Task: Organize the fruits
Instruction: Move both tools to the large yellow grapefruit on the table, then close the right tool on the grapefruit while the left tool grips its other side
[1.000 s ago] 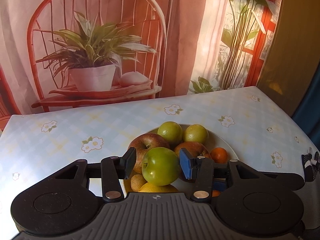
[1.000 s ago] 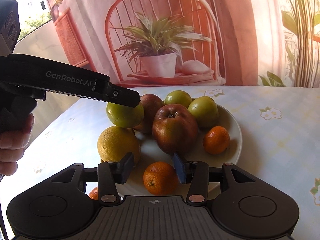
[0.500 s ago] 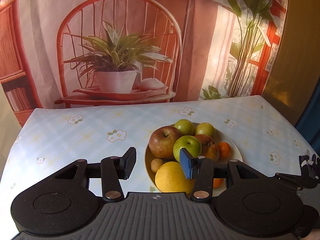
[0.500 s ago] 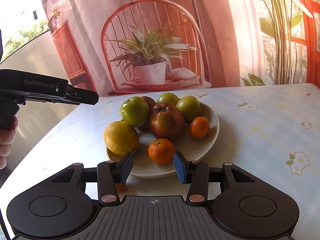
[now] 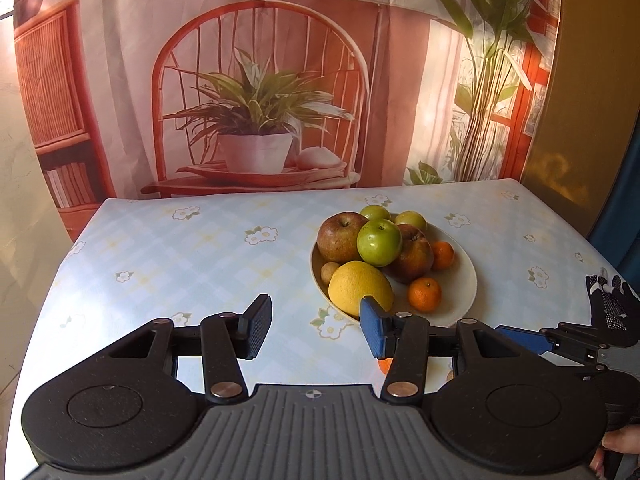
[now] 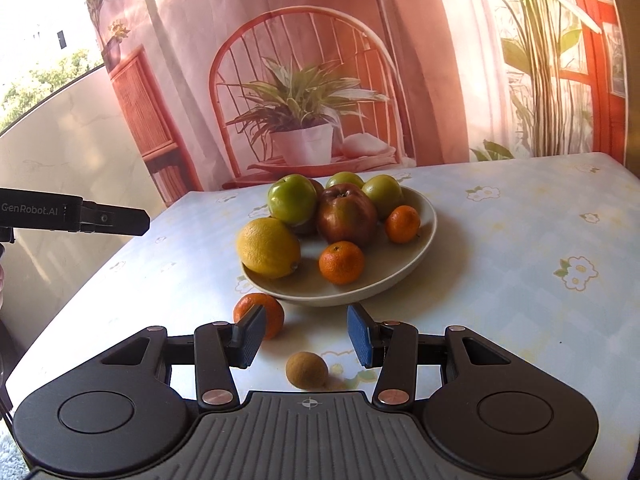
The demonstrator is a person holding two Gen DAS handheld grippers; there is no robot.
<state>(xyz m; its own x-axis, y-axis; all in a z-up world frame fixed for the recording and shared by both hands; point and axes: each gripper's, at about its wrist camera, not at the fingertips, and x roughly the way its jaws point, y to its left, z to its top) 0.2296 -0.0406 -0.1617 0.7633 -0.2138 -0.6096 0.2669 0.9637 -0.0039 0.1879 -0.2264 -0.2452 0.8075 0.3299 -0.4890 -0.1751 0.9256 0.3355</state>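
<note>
Grippers – left gripper (image 5: pixel 316 330) and right gripper (image 6: pixel 306 336) – are spread, empty; next, pinch loose tangerine (image 6: pixel 259 315) at lower left for bowl (image 6: pixel 420 248).

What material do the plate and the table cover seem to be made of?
Plate: probably ceramic or melamine, pale beige, matte, with a smooth thick rim; I cannot tell which. Table cover: probably vinyl or oilcloth, a printed blue check with white flowers, lying flat with a soft sheen.

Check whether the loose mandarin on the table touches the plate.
Apart. The right wrist view shows a strip of tablecloth between the loose mandarin and the plate.
</note>
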